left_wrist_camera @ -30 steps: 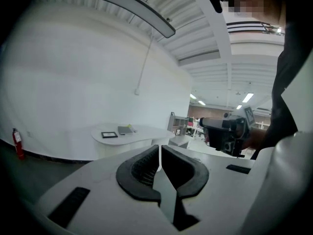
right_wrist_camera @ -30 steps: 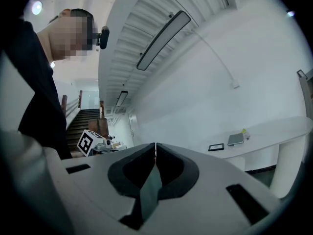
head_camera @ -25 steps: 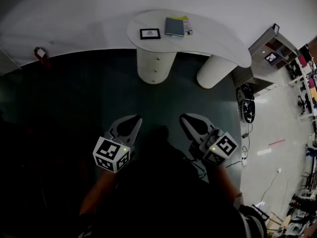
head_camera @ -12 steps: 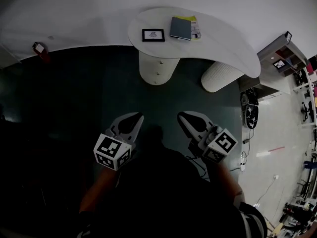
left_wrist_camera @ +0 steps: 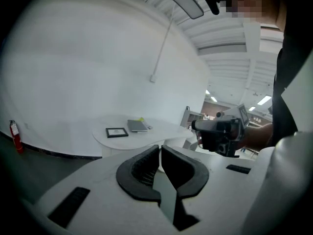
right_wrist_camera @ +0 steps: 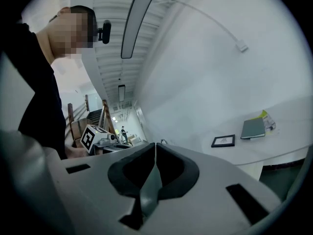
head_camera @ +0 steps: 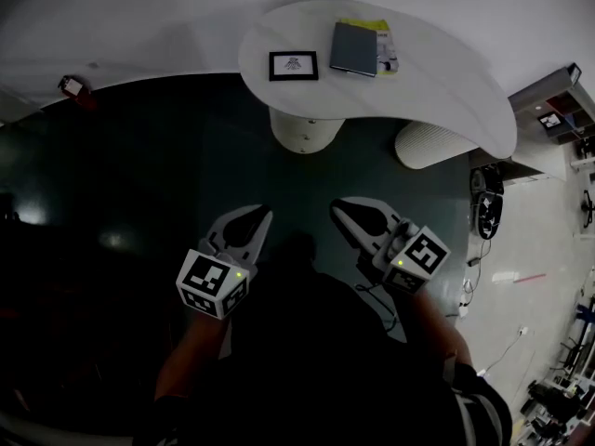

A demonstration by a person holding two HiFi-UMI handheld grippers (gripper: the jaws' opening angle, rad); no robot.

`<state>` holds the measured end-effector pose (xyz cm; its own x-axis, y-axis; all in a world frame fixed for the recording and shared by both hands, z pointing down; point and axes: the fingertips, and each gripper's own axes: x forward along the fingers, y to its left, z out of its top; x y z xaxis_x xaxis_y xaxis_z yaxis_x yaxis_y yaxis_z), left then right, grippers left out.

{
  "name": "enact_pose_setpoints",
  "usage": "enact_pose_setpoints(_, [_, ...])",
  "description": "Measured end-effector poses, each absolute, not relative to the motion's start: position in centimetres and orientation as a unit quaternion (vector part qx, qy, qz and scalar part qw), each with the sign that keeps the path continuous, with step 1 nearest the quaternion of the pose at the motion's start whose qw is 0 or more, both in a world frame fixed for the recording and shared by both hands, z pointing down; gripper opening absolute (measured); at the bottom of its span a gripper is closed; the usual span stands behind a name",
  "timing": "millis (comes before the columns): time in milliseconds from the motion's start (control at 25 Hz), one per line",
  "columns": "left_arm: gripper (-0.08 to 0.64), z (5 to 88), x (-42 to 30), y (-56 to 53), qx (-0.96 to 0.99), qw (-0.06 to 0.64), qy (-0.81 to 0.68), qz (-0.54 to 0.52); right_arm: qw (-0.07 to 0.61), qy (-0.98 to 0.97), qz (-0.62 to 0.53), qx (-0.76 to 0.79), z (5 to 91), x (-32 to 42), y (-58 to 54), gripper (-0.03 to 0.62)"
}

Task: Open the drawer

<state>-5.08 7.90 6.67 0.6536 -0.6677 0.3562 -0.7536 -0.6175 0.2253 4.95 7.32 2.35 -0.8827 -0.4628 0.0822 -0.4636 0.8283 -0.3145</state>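
Bench (head_camera: 446, 82) fills more of my head view than it did a second ago. It has slid toward the right and now lies closer ahead of the claws. Its white top now covers most of the round pedestal (head_camera: 321, 130) beneath its left end, where a second ago I saw that pedestal nearly full height. The drawer (head_camera: 303, 137) is in that pedestal, and only a sliver of its front shows under the top's edge, flush as far as I can tell. The ribbed leg (head_camera: 437, 145) under the right end is likewise more hidden. On top, the grey book (head_camera: 354, 48) lies just right of the small frame (head_camera: 293, 65), both placed as before.

Both claws sit where they did in the view, low over the dark floor (head_camera: 139, 175) and well apart from the pedestal. I see them side by side in front of the body. Their marker cubes face back toward the wearer, and the tips angle in toward each other and point at the bench. The left claw (head_camera: 263, 215) is clenched, its pads together with nothing between them. The right claw (head_camera: 337, 205) is clenched too and empty, and it is held about level.
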Motion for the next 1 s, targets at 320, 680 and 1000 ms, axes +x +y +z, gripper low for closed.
enact_pose_setpoints(320, [0.026,11.0,-6.1,2.7,0.894,0.205,-0.380,0.120,0.043,-0.951,0.183,0.247,6.4,2.1,2.4,0.018])
enact_pose_setpoints(680, [0.026,21.8,-7.1,-3.8,0.903,0.206,-0.337,0.169,0.041,-0.935,0.218,0.276,17.8,0.5,-4.2,0.018])
enact_pose_setpoints(1000, [0.026,26.6,-6.0,-7.0,0.910,0.219,-0.308,0.174,0.054,-0.920,0.253,0.296,25.8,0.4,-6.6,0.018])
